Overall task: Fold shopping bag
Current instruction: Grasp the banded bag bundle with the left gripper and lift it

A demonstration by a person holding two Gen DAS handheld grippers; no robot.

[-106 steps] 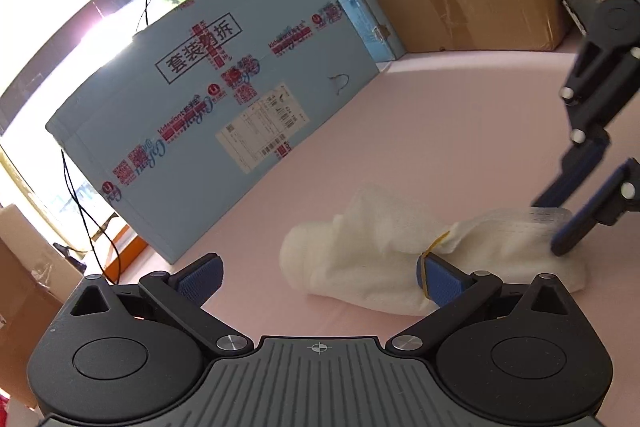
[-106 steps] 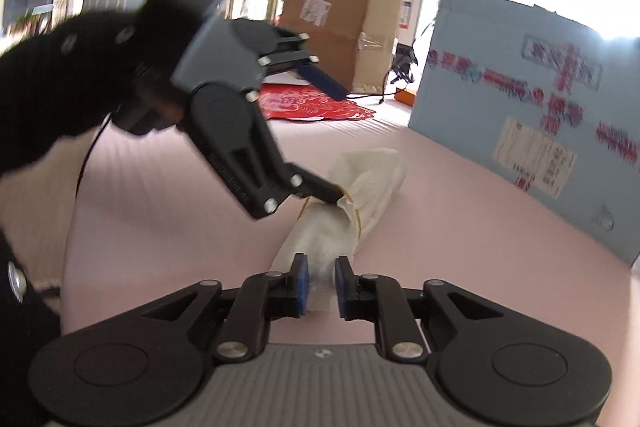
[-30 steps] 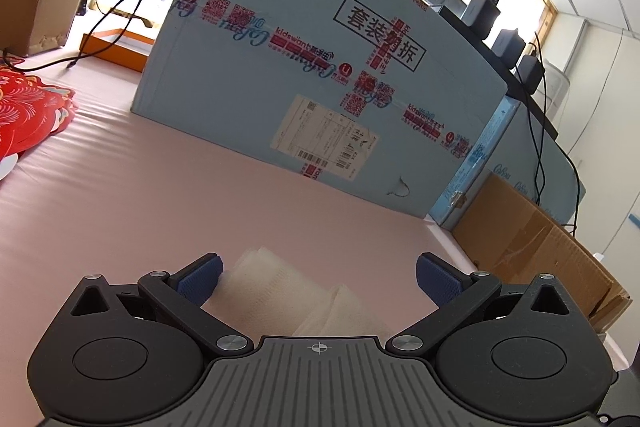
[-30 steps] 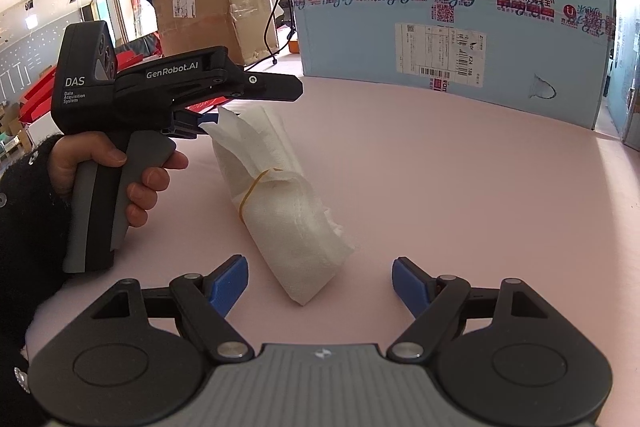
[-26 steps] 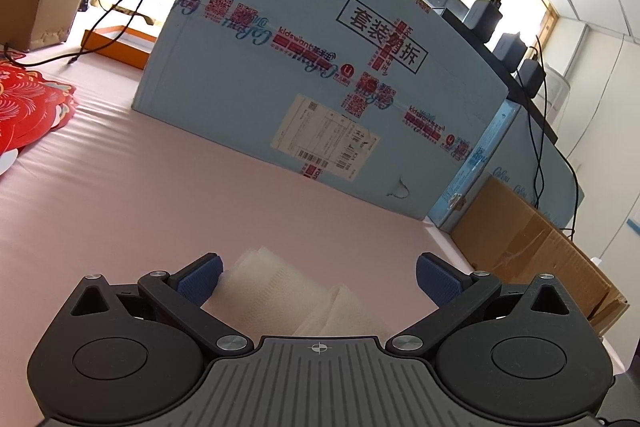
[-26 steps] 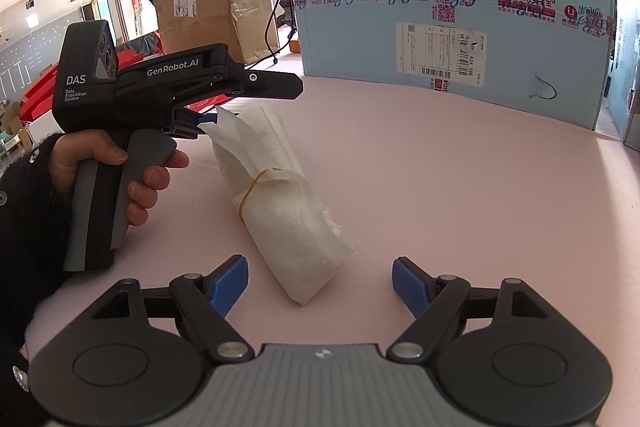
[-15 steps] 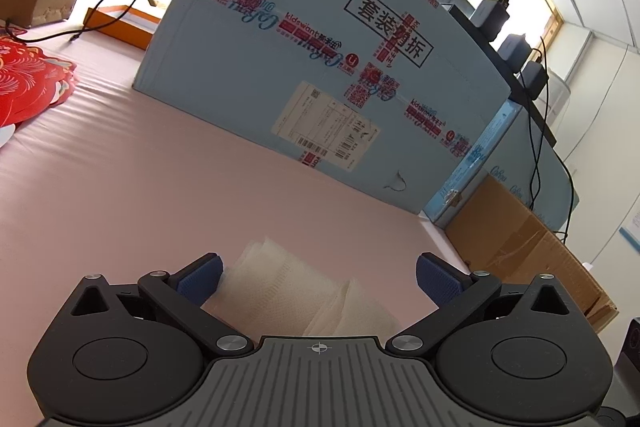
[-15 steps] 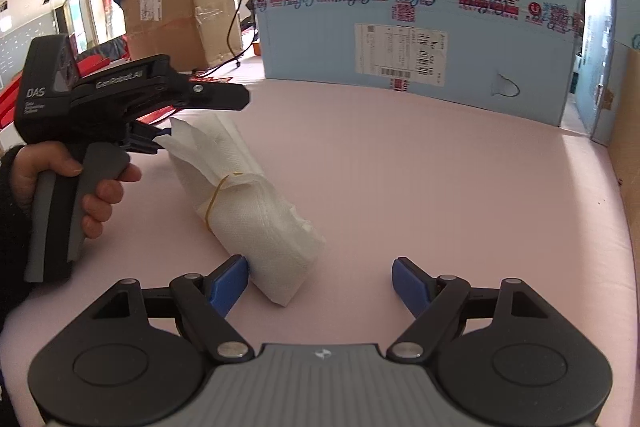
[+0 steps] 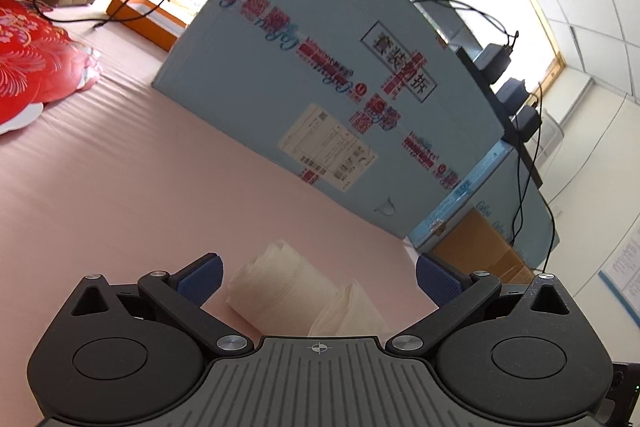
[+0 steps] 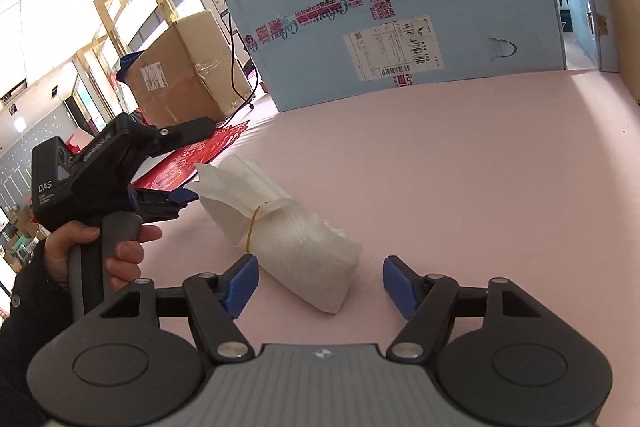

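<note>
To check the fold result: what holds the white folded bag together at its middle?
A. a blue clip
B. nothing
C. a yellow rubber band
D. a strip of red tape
C: a thin yellow rubber band circles the white folded bag on the pink surface.

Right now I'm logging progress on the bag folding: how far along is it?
Mostly done: the white bag lies rolled into a bundle on the pink table, a rubber band around it. In hand: nothing; the right gripper is closing around the near end, and the left gripper is open at the far end. Left: seemingly only tidying.
</note>
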